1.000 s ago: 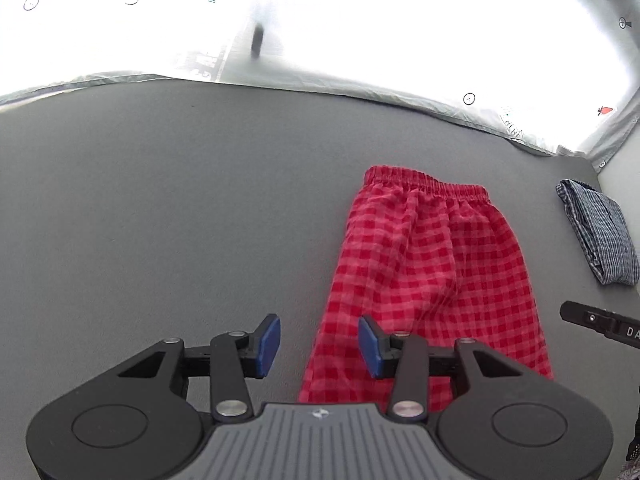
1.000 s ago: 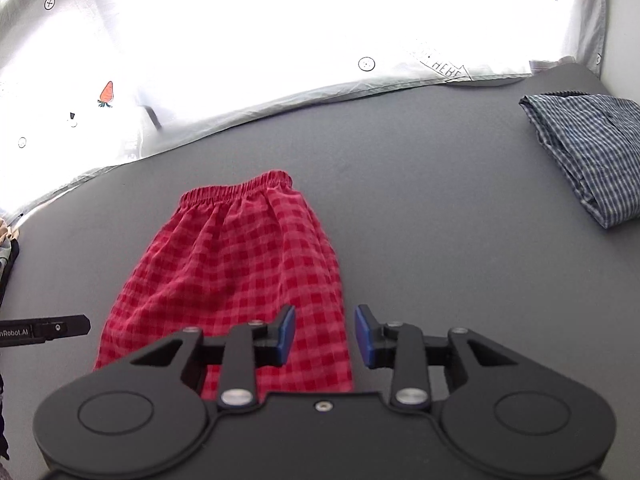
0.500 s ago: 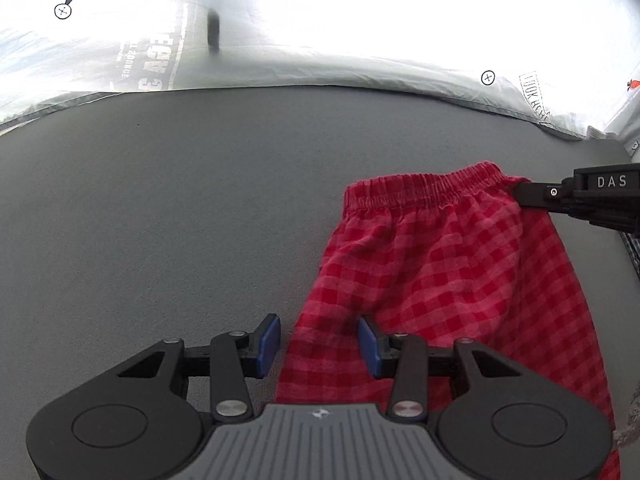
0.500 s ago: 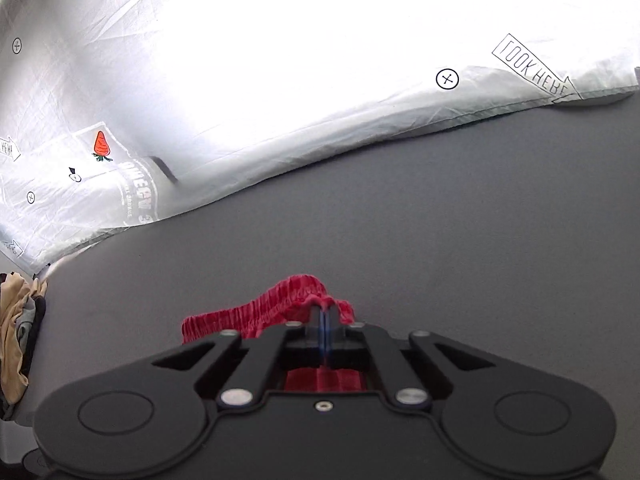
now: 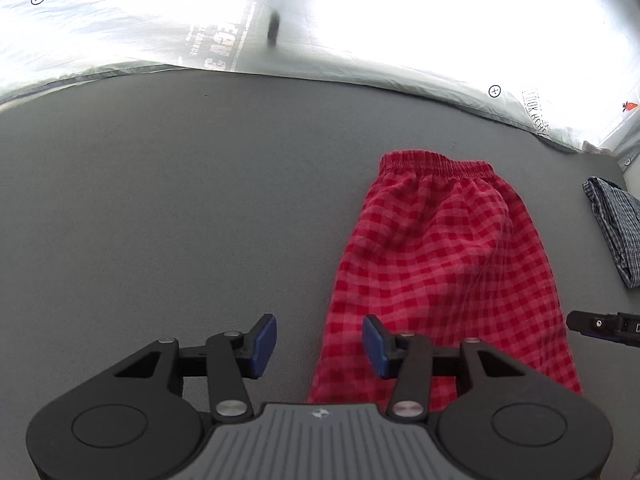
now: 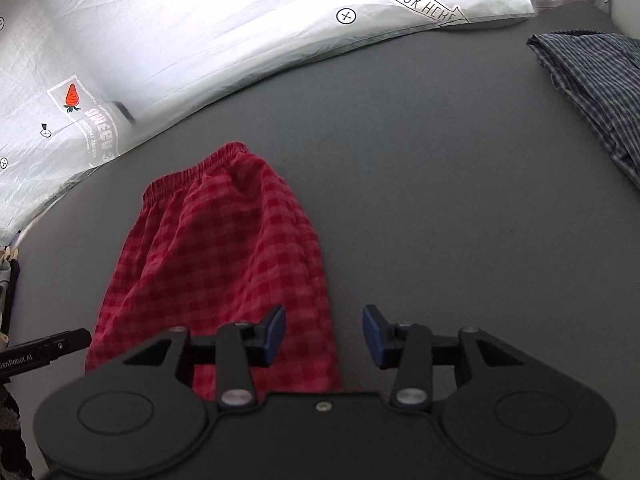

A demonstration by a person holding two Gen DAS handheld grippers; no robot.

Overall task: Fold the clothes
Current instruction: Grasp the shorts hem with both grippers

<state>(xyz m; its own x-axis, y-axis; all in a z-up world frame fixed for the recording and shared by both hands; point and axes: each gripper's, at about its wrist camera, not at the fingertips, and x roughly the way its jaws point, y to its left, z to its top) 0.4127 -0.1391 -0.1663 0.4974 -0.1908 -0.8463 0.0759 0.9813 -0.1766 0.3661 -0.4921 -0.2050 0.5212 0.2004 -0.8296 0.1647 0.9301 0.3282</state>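
Note:
Red checked shorts lie lengthwise on the grey surface, elastic waistband at the far end; they also show in the right wrist view. My left gripper is open and empty, hovering over the shorts' near left edge. My right gripper is open and empty over the near right edge. Each gripper's tip shows in the other view, the right one and the left one. The shorts' near hem is hidden behind both grippers.
A folded blue checked garment lies at the far right, also in the left wrist view. A bright white printed sheet borders the far edge. A heap of other clothes sits at the left edge.
Half a second ago my right gripper was shut on the waistband at the far end. It has let go and pulled back to the near end. The left gripper has barely moved.

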